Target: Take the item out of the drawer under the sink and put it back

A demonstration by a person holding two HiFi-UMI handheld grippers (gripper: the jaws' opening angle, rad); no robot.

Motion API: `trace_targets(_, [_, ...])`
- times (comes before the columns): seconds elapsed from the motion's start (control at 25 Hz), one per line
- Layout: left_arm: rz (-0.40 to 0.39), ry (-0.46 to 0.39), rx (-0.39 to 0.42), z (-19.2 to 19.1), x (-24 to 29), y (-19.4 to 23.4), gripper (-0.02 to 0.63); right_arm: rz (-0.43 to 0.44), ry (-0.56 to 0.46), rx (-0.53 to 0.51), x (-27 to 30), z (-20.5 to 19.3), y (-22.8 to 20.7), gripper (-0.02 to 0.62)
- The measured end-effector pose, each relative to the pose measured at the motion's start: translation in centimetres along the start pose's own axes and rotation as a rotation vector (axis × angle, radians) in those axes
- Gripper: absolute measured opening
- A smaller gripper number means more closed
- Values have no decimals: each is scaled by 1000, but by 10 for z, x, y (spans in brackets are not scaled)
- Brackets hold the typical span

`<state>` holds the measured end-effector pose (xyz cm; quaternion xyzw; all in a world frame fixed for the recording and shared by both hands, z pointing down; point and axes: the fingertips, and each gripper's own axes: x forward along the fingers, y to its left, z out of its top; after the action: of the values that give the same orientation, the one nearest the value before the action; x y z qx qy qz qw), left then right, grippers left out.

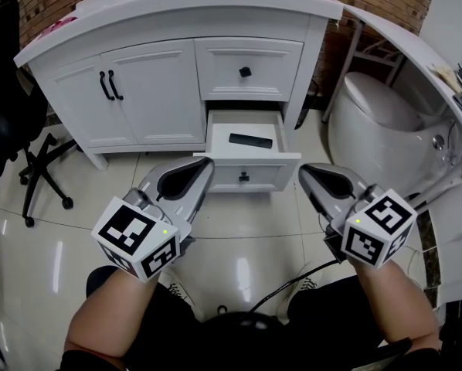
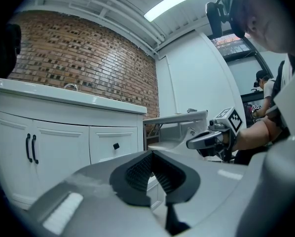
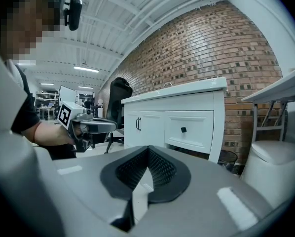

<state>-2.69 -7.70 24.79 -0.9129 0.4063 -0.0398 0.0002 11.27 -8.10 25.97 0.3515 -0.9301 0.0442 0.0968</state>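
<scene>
1. The left gripper (image 1: 208,163) has its jaws together, pads meeting at the tip, with nothing between them. It touches nothing and is held level in the air in front of the vanity (image 1: 177,22).
2. The right gripper (image 1: 303,170) is also closed, its pads pressed together and empty. It touches nothing and tips slightly down.
3. The two grippers sit side by side, apart, either side of the open drawer (image 1: 273,176) and short of its front panel. Each carries one marker cube.
4. In the left gripper view, its own jaws (image 2: 151,154) fill the foreground and the right gripper (image 2: 189,143) shows off to the right.
5. In the right gripper view, its own jaws (image 3: 147,149) fill the foreground and the left gripper (image 3: 115,126) shows at the left.
6. There is one item (image 1: 250,140): flat, black and oblong. It lies on the floor of the open drawer, toward the right and near the front.
7. There are two drawers. The upper drawer (image 1: 250,59) is closed and the lower one is pulled out. Each has one black knob.
8. Two doors (image 1: 157,91) stand left of the drawers, both closed, with two black handles (image 1: 107,85) side by side.
9. One chair (image 1: 15,91) stands at the left.
10. One toilet (image 1: 378,114) stands at the right.
</scene>
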Motion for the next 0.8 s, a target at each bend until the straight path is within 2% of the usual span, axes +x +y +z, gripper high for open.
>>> trace_targets(0.8, [6,-7,1,0,-2,2,5,15,1,7,2,-1,3,6])
